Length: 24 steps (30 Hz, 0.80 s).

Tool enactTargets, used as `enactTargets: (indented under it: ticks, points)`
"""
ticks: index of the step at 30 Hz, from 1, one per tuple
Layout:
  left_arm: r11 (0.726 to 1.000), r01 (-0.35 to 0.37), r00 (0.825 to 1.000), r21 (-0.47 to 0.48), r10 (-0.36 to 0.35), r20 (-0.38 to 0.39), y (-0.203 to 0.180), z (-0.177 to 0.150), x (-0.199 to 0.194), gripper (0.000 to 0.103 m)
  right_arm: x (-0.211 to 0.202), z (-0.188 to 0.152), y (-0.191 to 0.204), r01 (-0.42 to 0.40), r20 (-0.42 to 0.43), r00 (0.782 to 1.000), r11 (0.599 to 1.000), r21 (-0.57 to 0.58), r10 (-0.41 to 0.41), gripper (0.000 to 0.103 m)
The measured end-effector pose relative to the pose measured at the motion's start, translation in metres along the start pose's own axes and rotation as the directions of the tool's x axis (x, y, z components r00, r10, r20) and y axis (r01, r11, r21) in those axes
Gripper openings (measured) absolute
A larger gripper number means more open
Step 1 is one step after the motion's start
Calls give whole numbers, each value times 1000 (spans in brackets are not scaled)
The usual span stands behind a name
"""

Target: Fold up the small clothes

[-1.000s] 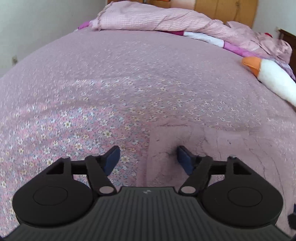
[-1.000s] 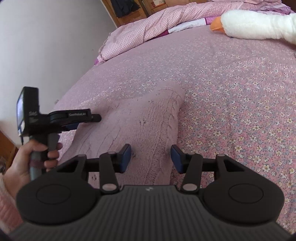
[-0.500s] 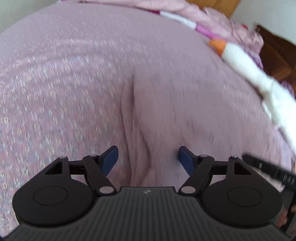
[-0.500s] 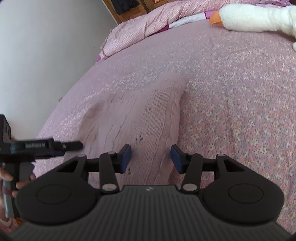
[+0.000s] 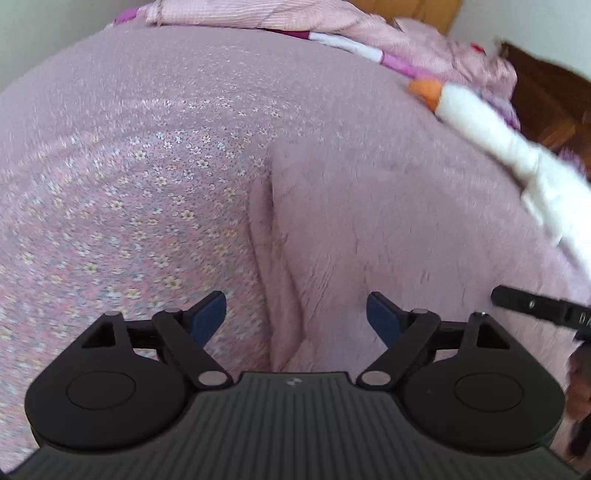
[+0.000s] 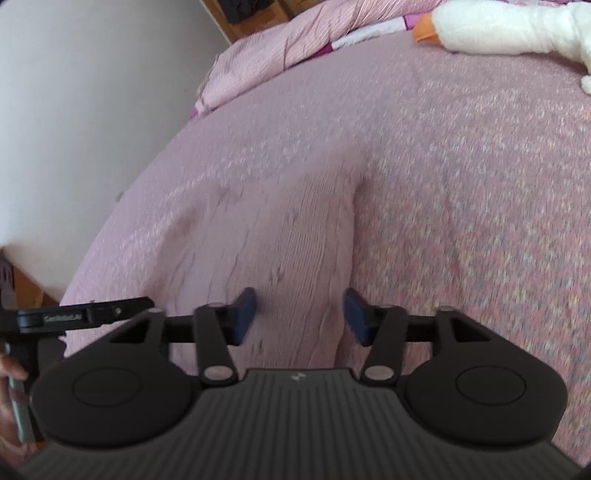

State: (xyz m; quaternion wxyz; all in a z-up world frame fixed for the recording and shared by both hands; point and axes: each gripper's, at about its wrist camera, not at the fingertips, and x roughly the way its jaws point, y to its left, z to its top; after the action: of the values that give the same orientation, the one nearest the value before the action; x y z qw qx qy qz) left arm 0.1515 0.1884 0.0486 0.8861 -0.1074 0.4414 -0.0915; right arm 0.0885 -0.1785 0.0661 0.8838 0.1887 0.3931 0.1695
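A pale pink knitted garment (image 5: 388, 229) lies flat on the flowered pink bedspread (image 5: 129, 192), its left edge folded into a soft ridge. My left gripper (image 5: 295, 317) hovers over that left edge, its jaws opening wide, with nothing pressed between the blue pads. In the right wrist view the same garment (image 6: 266, 236) stretches away from my right gripper (image 6: 299, 314), whose jaws are also opening above the cloth's right side without pinching it. Each gripper shows at the side edge of the other's view.
A white plush goose (image 6: 509, 26) with an orange beak lies at the far right of the bed. A crumpled pink quilt (image 5: 295, 18) is heaped along the head end. A white wall (image 6: 74, 110) runs along the bed's left side.
The left gripper swung right from the bare bedspread onto the garment's left edge and tilted down. Both grippers' jaws stand wider than before. The right gripper has stayed nearly in place.
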Motion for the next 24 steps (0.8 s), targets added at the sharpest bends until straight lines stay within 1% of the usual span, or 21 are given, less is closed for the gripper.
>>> enactTargets:
  ticks: [1, 4, 6, 7, 8, 9, 12, 14, 17, 19, 21, 22, 23, 24]
  points:
    - [1000, -2, 1000, -17, 2, -2, 1, 3, 4, 89, 3, 3, -1, -4, 2, 1000, 1000, 1, 4, 68]
    - [999, -29, 999, -29, 28, -24, 0, 9, 18, 90, 14, 10, -2, -19, -18, 1000, 1000, 6, 19, 68]
    - [999, -17, 999, -48, 15, -44, 2, 9, 28, 92, 23, 12, -7, -38, -33, 999, 999, 38, 39, 68]
    - [998, -3, 999, -67, -1, -49, 4, 8, 32, 92, 28, 12, -10, -55, -39, 998, 997, 62, 58, 69]
    - [995, 18, 999, -96, -22, -49, 8, 8, 36, 94, 32, 12, -14, -74, -44, 996, 993, 88, 78, 73]
    - [991, 43, 998, -127, -49, -45, 11, 8, 40, 95, 35, 12, -17, -89, -46, 994, 990, 111, 95, 76]
    - [977, 111, 992, -184, -119, -30, 20, 9, 50, 95, 48, 10, -27, -142, -62, 986, 974, 178, 156, 79]
    - [973, 146, 988, -179, -151, -16, 20, 9, 53, 95, 57, 10, -31, -176, -70, 978, 961, 215, 195, 80]
    - [962, 212, 976, -170, -216, -2, 15, 7, 60, 94, 63, 11, -31, -200, -71, 973, 956, 215, 219, 80]
    - [963, 220, 975, -153, -222, 4, 10, 5, 64, 84, 67, 13, -28, -208, -75, 971, 957, 203, 227, 79]
    - [967, 219, 976, -129, -219, 16, 4, 5, 64, 66, 69, 15, -26, -223, -78, 967, 955, 194, 242, 68]
    - [965, 224, 975, -134, -223, 20, 4, 5, 64, 62, 68, 15, -26, -234, -71, 965, 951, 204, 253, 60]
    - [964, 225, 974, -144, -224, 25, 5, 6, 63, 53, 67, 16, -26, -240, -63, 964, 948, 209, 258, 54]
    - [962, 225, 974, -153, -223, 31, 5, 7, 59, 49, 64, 18, -24, -244, -57, 964, 949, 201, 260, 52]
